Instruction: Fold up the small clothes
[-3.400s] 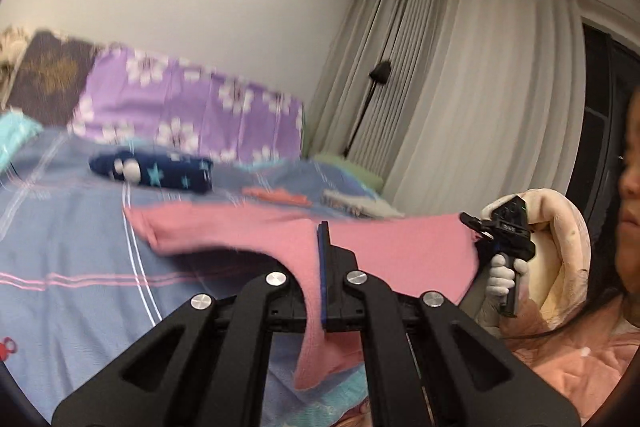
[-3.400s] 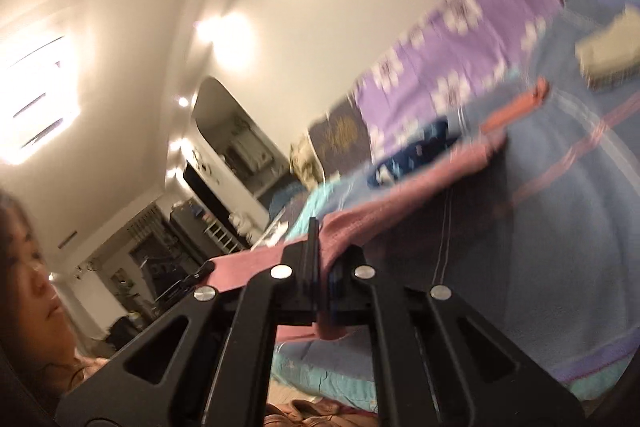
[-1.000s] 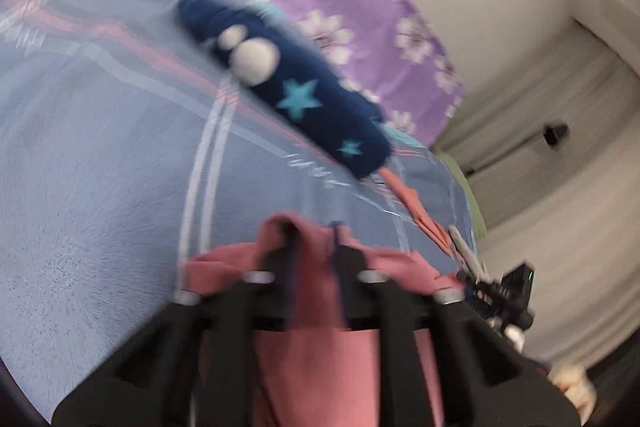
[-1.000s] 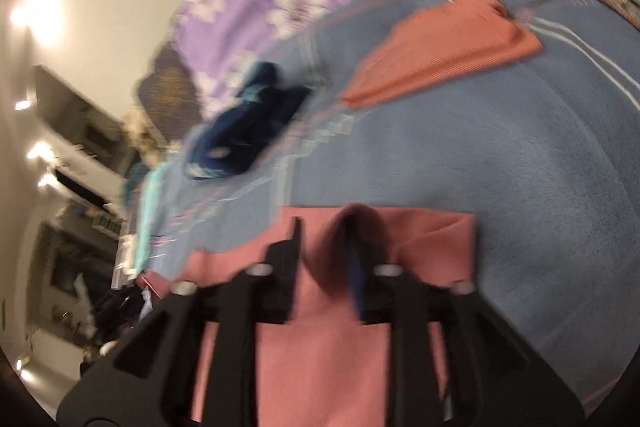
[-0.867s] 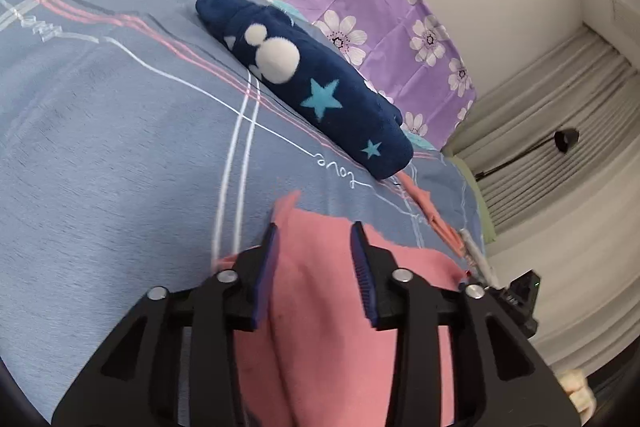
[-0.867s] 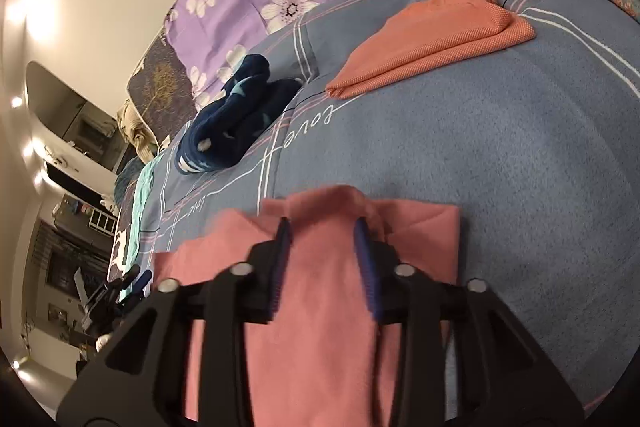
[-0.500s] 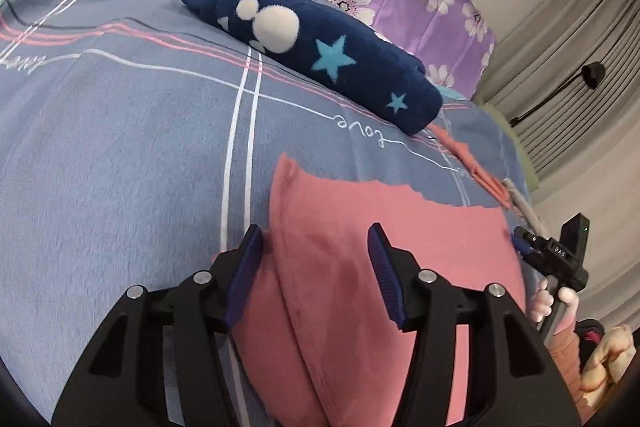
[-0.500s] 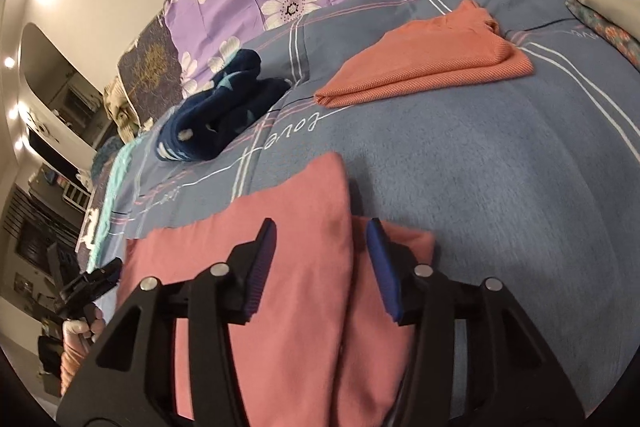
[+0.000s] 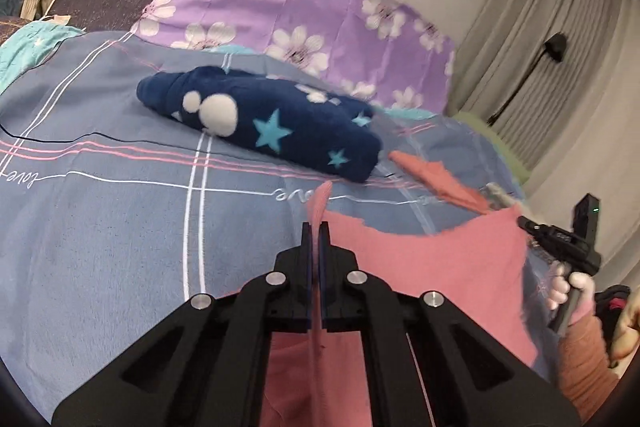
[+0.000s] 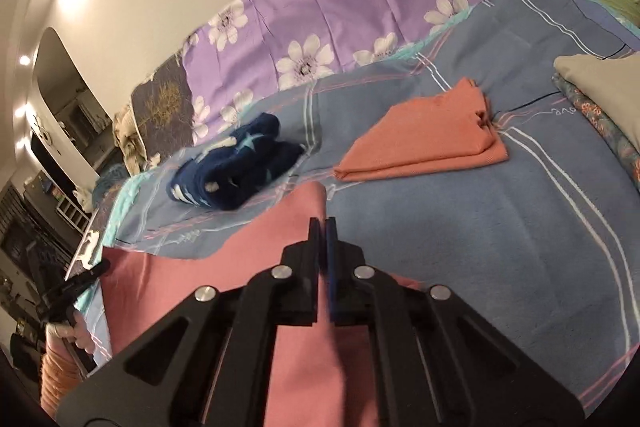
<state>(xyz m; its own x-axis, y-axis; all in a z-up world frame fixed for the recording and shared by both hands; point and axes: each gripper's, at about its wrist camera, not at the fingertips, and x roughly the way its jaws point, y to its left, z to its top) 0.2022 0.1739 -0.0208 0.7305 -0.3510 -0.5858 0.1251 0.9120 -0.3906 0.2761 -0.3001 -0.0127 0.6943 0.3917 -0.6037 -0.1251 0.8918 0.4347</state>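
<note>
Pink garment [image 9: 432, 267] just pinched by both grippers [image 9: 315, 227] [image 10: 322, 223] — orange folded cloth [image 10: 424, 143] clear only from right, likely.

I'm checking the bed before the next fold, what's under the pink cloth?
Under the pink cloth only the blue bedspread shows around its edges; anything beneath its middle is covered.

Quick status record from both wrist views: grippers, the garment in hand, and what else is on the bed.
left gripper: just closed, pinching a corner of the pink garment
right gripper: just closed, pinching the pink garment's other corner
folded orange garment: lying on the blue bedspread
navy star-print fleece: bundled, beyond the pink garment
purple floral pillow: at the head of the bed
</note>
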